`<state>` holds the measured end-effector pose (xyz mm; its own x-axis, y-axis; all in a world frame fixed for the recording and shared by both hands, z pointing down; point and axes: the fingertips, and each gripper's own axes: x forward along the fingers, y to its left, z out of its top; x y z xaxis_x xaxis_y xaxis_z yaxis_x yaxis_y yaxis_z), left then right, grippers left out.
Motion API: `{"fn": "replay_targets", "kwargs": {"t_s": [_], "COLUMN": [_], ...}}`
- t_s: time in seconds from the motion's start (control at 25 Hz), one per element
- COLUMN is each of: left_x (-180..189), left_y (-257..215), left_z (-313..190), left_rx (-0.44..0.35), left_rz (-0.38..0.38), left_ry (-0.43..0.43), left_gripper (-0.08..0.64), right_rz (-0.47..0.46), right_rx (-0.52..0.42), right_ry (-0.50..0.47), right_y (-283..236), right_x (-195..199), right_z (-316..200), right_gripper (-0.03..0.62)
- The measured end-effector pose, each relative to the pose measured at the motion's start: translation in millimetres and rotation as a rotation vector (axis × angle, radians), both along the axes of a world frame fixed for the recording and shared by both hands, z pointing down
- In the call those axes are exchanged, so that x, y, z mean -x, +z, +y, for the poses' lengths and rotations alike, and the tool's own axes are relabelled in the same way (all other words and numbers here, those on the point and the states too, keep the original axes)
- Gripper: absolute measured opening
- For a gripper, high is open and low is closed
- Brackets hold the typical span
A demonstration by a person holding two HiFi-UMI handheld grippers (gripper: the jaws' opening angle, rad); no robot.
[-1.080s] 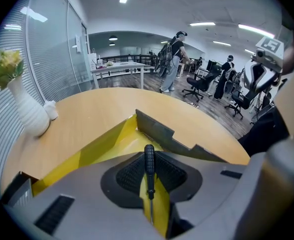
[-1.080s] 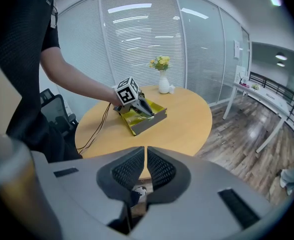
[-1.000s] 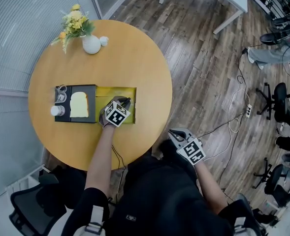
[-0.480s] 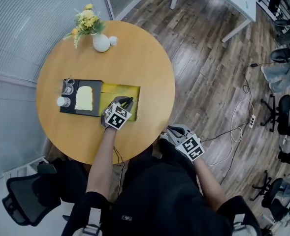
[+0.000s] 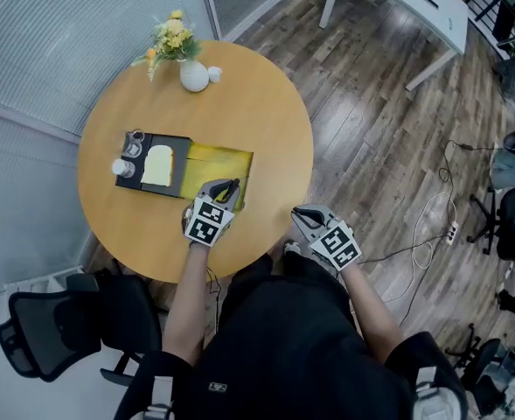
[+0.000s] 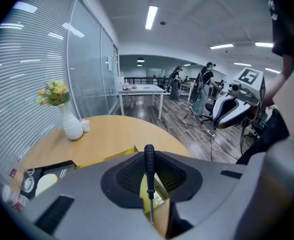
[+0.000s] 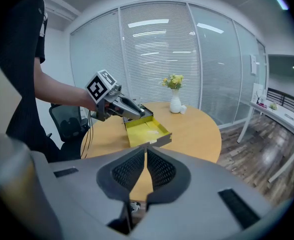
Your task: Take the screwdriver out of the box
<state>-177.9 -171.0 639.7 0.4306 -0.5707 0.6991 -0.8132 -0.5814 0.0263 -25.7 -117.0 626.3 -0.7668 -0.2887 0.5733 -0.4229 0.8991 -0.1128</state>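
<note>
My left gripper (image 5: pixel 227 188) hangs above the near end of the open yellow box (image 5: pixel 215 161) on the round wooden table (image 5: pixel 257 103). It is shut on a black-handled screwdriver (image 6: pixel 149 160), which stands upright between the pads with its thin shaft pointing down. The left gripper view shows the box (image 6: pixel 159 191) below the jaws. In the right gripper view, the left gripper (image 7: pixel 131 108) sits over the box's (image 7: pixel 147 130) rear corner. My right gripper (image 5: pixel 302 217) is shut on nothing and hovers off the table's near right edge.
A black tray (image 5: pixel 177 150) with a slice of toast (image 5: pixel 159 165), a small bottle (image 5: pixel 122 168) and a cup adjoins the box's left side. A white vase of yellow flowers (image 5: pixel 193 75) stands at the table's far side. An office chair (image 5: pixel 52 322) sits lower left.
My left gripper has risen from the box with the screwdriver in its jaws. The right gripper has lifted and come closer to the table's edge.
</note>
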Motion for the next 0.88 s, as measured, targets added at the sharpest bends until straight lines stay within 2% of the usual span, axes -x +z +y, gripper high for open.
{"fn": "replay_targets", "kwargs": {"t_s": [0.36, 0.52, 0.72, 0.88], "left_x": [-24, -34, -42, -48], "left_y": [-77, -103, -118, -117], "left_z": [34, 48, 64, 77], "left_rx": [-0.136, -0.177, -0.2, -0.193], "left_rz": [0.14, 0.146, 0.188, 0.202], "left_ry": [-0.084, -0.086, -0.119, -0.149], "left_gripper": [0.067, 0.067, 0.067, 0.067], "right_rz": [-0.042, -0.074, -0.178, -0.185], "right_rx": [-0.05, -0.065, -0.072, -0.073], "right_ry": [-0.048, -0.081, -0.133, -0.144], "right_y": [-25, -35, -54, -56], "right_x": [-7, -8, -6, -15], "right_z": [-16, -16, -7, -1], "right_gripper": [0.014, 0.014, 0.014, 0.014]}}
